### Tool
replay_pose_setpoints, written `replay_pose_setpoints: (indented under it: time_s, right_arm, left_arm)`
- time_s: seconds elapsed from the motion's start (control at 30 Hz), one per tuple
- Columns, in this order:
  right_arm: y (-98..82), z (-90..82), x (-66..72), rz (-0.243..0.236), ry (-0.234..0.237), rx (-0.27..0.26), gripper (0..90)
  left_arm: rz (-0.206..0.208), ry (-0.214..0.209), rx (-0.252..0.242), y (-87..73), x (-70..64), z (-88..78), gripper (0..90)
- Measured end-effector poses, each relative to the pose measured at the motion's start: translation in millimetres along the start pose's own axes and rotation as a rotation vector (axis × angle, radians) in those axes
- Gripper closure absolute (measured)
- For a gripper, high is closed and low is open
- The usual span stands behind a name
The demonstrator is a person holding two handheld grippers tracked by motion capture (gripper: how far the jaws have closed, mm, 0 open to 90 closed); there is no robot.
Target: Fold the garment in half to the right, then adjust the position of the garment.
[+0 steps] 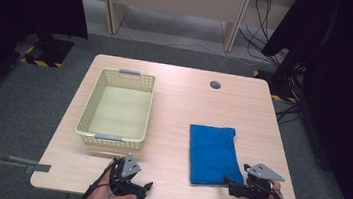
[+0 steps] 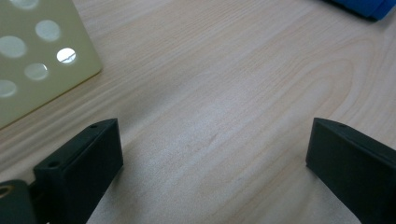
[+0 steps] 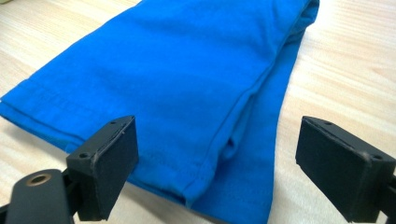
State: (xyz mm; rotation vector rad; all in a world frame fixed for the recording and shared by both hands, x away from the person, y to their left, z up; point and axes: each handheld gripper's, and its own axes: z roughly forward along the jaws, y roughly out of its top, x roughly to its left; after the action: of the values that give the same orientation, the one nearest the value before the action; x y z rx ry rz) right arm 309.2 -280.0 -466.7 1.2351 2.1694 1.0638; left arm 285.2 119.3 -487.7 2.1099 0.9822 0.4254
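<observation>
A: Item one, cloth?
B: Folded blue cloth [image 1: 214, 154], flat on the table [image 1: 179, 100], right of the middle, near the front edge.

A: Item two, basket?
B: Pale yellow basket [image 1: 94, 101], left half of the table, well apart from the cloth.

A: Right gripper?
B: Right gripper [image 1: 235, 179] at the cloth's near right corner, jaws wide, the cloth's corner between them, pads not pressing.

A: Left gripper?
B: Left gripper [image 1: 146, 188] over bare wood at the front edge, jaws wide, nothing between them.
</observation>
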Motion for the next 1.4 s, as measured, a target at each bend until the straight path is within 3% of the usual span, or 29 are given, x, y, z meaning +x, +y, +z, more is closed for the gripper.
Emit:
replay_pose_setpoints:
  time_s: [1.0,1.4]
  right_arm:
    - [-27.7,-18.0,13.1,0.008,0.023,0.013,8.6]
    - [-24.2,-20.3,13.1,0.011,0.023,-0.005,8.5]
  left_arm:
    - [0.006,-0.004,-0.014,-3.6,-0.9,-0.6,0.0]
    - [0.003,-0.002,-0.015,-3.6,-1.1,-0.4,0.0]
